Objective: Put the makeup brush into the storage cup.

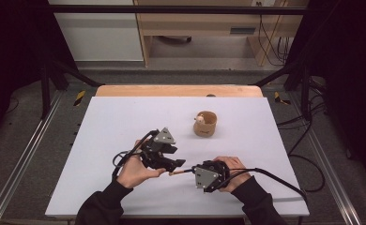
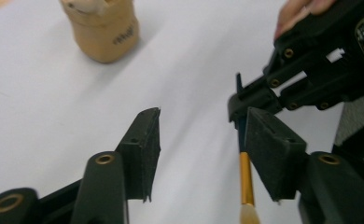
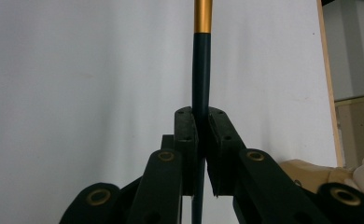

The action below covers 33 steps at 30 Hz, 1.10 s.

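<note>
A thin brush (image 1: 174, 173) with a dark handle, gold ferrule (image 2: 246, 179) and pale bristles is held level just above the white table, between the two hands. My right gripper (image 1: 194, 169) is shut on its dark handle (image 3: 201, 70), the pads pinching it from both sides (image 3: 201, 123). My left gripper (image 1: 179, 163) stands open at the bristle end. In the left gripper view (image 2: 201, 149) the brush runs close beside the right-hand pad, with a wide gap to the other pad and nothing pressed. The right gripper's tips (image 2: 245, 100) show just beyond.
A tan wooden cup (image 1: 205, 123) holding a small white object stands toward the back of the white board (image 1: 125, 122), also seen in the left gripper view (image 2: 104, 28) and low right in the right gripper view (image 3: 311, 170). Cables trail from both grippers.
</note>
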Each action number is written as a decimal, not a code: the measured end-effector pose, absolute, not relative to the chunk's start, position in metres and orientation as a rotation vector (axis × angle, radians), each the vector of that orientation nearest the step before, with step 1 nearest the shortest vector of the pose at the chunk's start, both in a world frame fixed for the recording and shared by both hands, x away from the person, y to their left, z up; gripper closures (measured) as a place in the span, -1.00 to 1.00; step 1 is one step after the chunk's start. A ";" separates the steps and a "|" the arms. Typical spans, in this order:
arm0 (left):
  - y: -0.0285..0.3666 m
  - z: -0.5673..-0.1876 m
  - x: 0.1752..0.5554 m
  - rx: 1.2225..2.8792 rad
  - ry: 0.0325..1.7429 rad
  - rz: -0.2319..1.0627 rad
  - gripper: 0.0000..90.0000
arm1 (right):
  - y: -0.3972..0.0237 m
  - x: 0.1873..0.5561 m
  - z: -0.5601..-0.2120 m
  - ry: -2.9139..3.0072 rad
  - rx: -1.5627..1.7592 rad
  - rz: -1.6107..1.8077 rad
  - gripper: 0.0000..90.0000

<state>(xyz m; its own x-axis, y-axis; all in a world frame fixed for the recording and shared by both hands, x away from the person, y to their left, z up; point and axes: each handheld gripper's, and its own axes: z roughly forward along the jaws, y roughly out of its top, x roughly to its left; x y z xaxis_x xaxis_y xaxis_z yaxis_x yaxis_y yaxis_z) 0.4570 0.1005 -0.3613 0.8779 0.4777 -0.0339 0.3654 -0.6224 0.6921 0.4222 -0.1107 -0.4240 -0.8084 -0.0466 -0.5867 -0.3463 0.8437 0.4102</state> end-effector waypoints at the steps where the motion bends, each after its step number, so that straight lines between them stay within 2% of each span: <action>1: 0.104 -0.361 0.457 2.276 0.612 0.211 -0.02 | -0.111 0.422 -0.424 2.441 -0.286 0.689 0.86; 2: 0.110 -0.361 0.457 2.227 0.629 0.256 -0.13 | -0.110 0.420 -0.426 2.454 -0.244 0.714 0.86; 6: 0.123 -0.362 0.457 2.157 0.668 0.320 -0.27 | -0.111 0.422 -0.426 2.456 -0.254 0.710 0.86; 18: 0.167 -0.384 0.451 1.982 0.804 0.422 -0.50 | -0.114 0.423 -0.423 2.495 -0.185 0.766 0.86; 33: 0.207 -0.406 0.437 1.867 0.893 0.497 -0.55 | -0.129 0.428 -0.414 2.497 0.046 0.912 0.86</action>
<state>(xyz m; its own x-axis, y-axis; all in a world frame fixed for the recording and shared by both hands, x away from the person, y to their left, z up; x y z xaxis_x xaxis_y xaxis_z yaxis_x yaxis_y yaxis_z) 0.4369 0.2067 -0.4062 0.6472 0.7611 -0.0429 0.3650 -0.2599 0.8940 0.4282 -0.1290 -0.4144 -0.8852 0.1901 -0.4246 -0.1283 0.7776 0.6155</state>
